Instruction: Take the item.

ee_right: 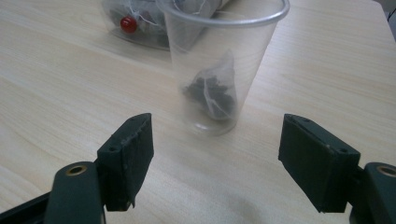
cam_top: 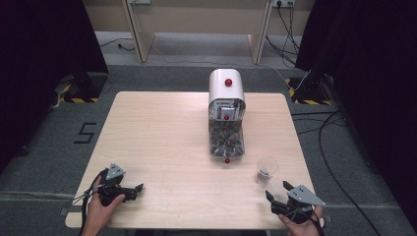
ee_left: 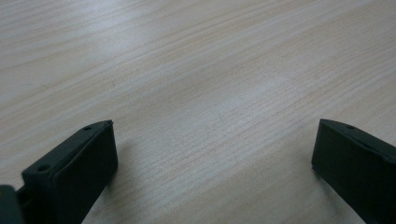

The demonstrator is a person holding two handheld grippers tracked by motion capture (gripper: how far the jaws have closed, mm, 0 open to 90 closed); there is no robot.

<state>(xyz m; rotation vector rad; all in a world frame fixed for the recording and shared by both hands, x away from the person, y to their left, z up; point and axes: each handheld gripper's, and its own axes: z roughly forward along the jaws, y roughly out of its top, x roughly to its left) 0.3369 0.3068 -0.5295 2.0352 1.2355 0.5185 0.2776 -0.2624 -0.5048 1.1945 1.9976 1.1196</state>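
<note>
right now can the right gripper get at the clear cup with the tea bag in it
Probably yes. The right gripper is open, its fingers spread wider than the plastic cup, which stands upright just ahead with only bare table between them.

One sign can be read: a large black numeral "5" [cam_top: 86, 132] marked on the grey floor [cam_top: 44, 162], off the table's [cam_top: 157, 128] left edge, ahead of the left tongs [cam_top: 137, 189] and further left than they are. A small label [cam_top: 224, 104] sits on the front of the white dispenser [cam_top: 226, 88], well ahead of both tongs and nearer the right tongs' [cam_top: 278, 189] side, but its print is too small to make out. The gripper views carry no legible writing.
</note>
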